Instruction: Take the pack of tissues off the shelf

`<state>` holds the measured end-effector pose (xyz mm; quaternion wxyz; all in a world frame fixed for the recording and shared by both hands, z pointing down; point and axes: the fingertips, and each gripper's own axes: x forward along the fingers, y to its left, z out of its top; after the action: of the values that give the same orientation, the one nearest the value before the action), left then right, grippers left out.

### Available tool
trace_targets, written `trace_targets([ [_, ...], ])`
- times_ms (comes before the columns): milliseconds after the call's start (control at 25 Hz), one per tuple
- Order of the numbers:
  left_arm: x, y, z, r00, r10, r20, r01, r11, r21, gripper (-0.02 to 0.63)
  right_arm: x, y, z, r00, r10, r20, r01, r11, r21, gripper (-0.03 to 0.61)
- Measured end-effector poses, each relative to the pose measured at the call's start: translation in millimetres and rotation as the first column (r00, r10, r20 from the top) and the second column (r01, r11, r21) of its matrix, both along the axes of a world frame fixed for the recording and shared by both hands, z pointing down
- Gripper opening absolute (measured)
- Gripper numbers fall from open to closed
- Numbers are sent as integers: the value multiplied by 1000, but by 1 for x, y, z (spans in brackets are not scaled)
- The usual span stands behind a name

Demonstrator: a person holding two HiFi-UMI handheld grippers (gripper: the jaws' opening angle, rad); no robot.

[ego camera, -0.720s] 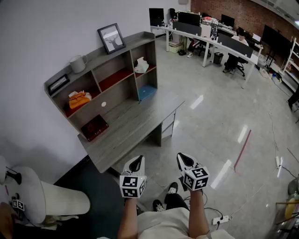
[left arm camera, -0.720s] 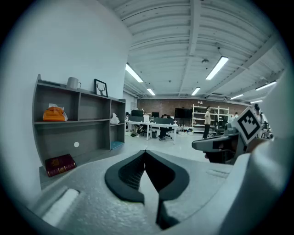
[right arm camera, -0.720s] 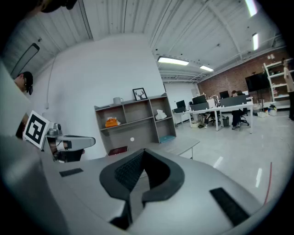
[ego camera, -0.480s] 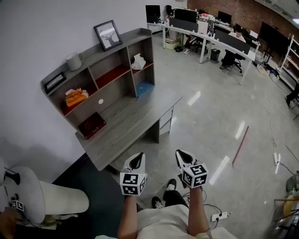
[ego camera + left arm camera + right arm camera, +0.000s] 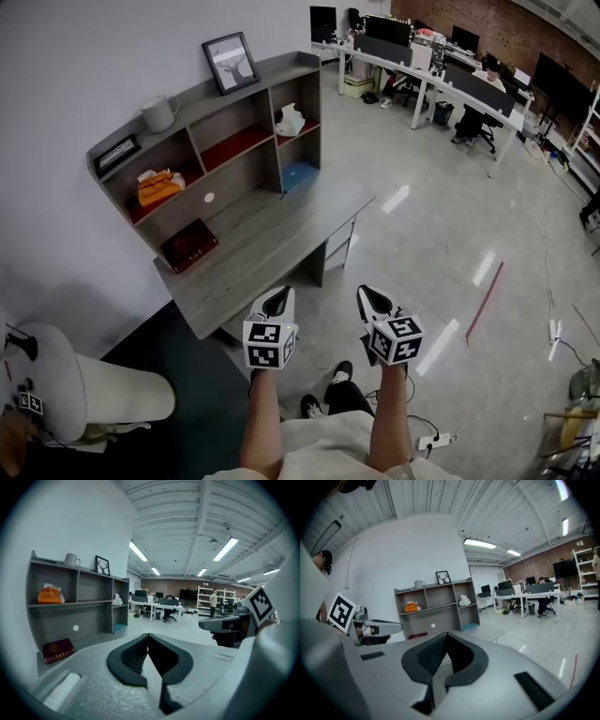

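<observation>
An orange pack of tissues (image 5: 157, 187) with a white sheet poking out lies in the upper left compartment of the grey shelf unit (image 5: 234, 98) on the desk (image 5: 272, 248). It also shows in the left gripper view as the orange pack (image 5: 50, 595) and in the right gripper view as the orange pack (image 5: 411, 606). My left gripper (image 5: 277, 298) and right gripper (image 5: 372, 295) hang side by side in front of the desk's near edge, well short of the shelf. Both are shut with nothing in them: the left gripper (image 5: 148, 634) and the right gripper (image 5: 447, 633) show their tips meeting.
A white crumpled thing (image 5: 290, 120) sits in the upper right compartment, a blue item (image 5: 298, 174) below it. A red book (image 5: 189, 246) lies on the desk, a mug (image 5: 158, 112) and picture frame (image 5: 230, 63) stand on top. A pale chair (image 5: 103, 398) stands at lower left.
The head view has shifted a little, so the shelf sits slightly differently in the picture. Both grippers stay shut, side by side, at about the same place.
</observation>
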<state>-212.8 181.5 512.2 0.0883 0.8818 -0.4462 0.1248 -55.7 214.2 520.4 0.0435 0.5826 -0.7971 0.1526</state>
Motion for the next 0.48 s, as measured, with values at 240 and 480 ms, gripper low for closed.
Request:
trace_targets([
  [240,2,-25,-36,989,-143,-45,144,989,24,9,9,-40,-20,964,126,235,-144,988,58,15],
  [480,-1,-22,-16,996,-87,-1,87,995,41,9,-18,-38,4,991,-7,130,5,1000,18,15],
])
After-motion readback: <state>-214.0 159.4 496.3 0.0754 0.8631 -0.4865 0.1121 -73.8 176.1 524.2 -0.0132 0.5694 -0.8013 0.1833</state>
